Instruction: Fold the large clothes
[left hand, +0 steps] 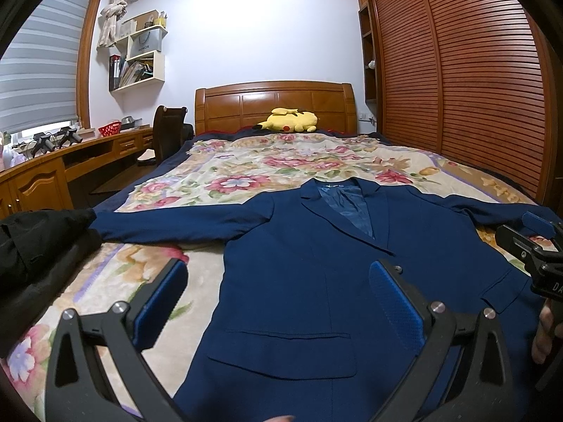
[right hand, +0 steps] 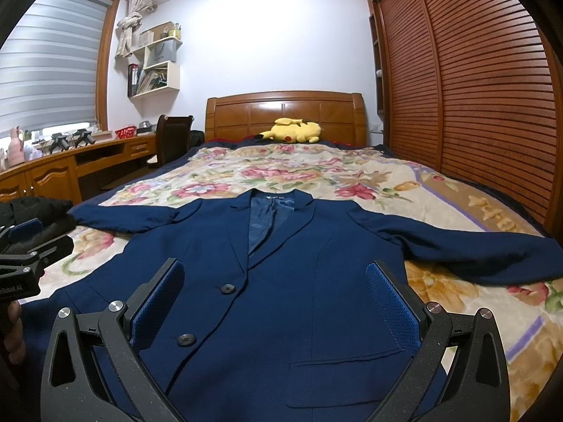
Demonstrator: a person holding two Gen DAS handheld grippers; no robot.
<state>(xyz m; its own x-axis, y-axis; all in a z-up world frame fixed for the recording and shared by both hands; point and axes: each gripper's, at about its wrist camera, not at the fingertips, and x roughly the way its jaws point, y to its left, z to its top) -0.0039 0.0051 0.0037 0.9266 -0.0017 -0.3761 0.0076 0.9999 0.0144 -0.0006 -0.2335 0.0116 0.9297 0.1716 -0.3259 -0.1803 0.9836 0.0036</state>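
**Navy blazer, laid out on bed**

Hem cut off at lower frame edge. White wall shelf boxes (right hand: 156, 66): books, grey paper bag. Navy blue woven suit jacket (left hand: 309, 263): flat, face up on floral beige bed blanket (left hand: 246, 165), sleeves spread, lapels open. Left hand-held gripper (left hand: 279, 302) and right hand-held gripper (right hand: 274, 302): spread wide above jacket, empty.
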